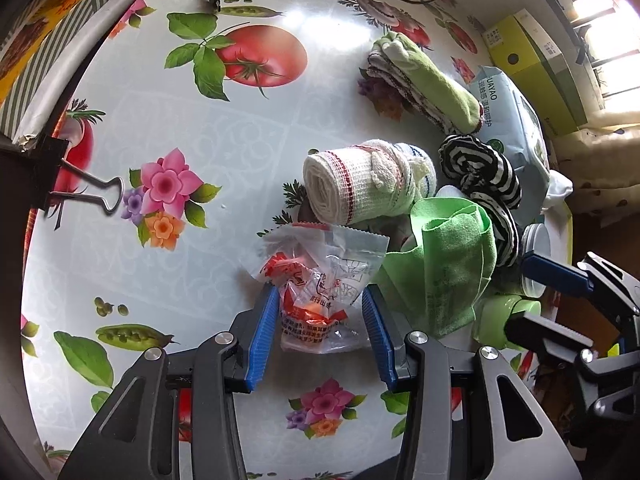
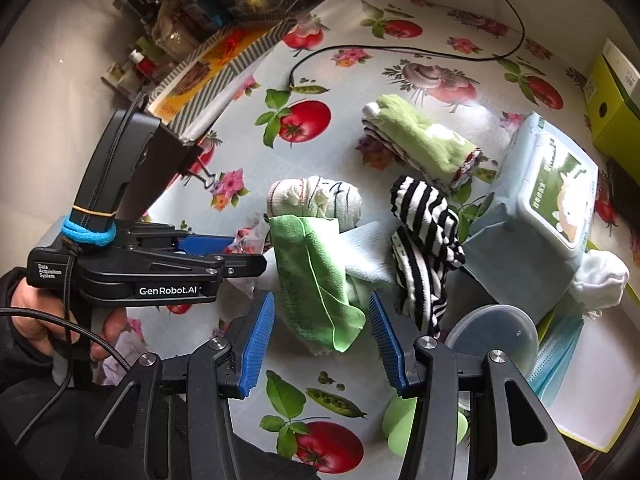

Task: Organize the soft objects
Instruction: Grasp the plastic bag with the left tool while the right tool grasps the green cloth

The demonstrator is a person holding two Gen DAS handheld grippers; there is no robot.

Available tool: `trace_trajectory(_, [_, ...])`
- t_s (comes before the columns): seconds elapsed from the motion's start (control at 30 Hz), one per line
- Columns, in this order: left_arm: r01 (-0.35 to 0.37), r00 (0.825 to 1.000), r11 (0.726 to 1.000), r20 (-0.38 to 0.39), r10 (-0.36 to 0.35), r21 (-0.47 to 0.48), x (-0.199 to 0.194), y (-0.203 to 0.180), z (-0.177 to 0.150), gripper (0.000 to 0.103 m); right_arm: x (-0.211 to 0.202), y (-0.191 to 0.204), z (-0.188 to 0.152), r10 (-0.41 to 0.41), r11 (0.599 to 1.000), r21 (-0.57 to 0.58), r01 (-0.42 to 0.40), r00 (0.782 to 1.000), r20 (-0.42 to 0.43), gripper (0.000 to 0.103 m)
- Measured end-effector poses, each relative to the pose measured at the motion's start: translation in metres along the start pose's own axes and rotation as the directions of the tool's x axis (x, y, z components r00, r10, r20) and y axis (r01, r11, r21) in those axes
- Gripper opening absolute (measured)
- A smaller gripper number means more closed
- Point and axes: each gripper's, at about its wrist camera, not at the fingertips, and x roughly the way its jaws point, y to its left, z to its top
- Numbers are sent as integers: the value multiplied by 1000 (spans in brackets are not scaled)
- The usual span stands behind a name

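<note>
We see left gripper [image 1: 320, 320] released, jaws straddling crinkly clear plastic packet with red print [image 1: 320, 300] on floral worktop [image 1: 160, 260]. Right gripper [image 2: 322, 334] unclenched above green microfibre cloth [image 2: 316, 280]. Risk: slippery packet may squirt out if we pinch off-centre.

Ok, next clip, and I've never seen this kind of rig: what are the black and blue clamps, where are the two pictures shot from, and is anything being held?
No robot here: a person holds a handheld gripper in each hand, each with a fisheye camera looking along its blue fingers.

One picture looks past the left gripper, the other past the right gripper. On the flowered tablecloth lie a rolled white cloth, a green cloth, striped socks, folded green socks and a wipes pack.

The left fingers straddle a crinkly plastic packet without clearly pressing it. The right fingers stand open around the green cloth's edge, holding nothing.
</note>
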Motion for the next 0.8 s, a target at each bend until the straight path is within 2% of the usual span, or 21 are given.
trace_trajectory(0.13, [1,1000,1000,15,0,-11,-1,8,2,44,16,7,3,-18,999,-37,16,999,-36,49])
trace_trajectory(0.23, [-7,1000,1000,26,7,-15,-3,12,2,40,27,9,4,-45,997,-58,41,997,-63,47])
trace_trajectory(0.3, [-11,999,1000,35,11,-19,-5,15,2,38,34,10,4,-61,996,-71,56,995,-76,40])
trace_trajectory(0.37, [-15,999,1000,42,16,-24,-8,19,2,36,38,10,5,-77,994,-79,70,993,-85,23])
trace_trajectory(0.57, [-17,997,999,68,19,-37,-19,26,4,32,35,8,4,-67,995,-75,62,995,-73,7])
trace_trajectory(0.8, [-8,994,999,111,12,-33,-39,23,3,31,11,12,3,-33,997,-64,32,999,-10,5])
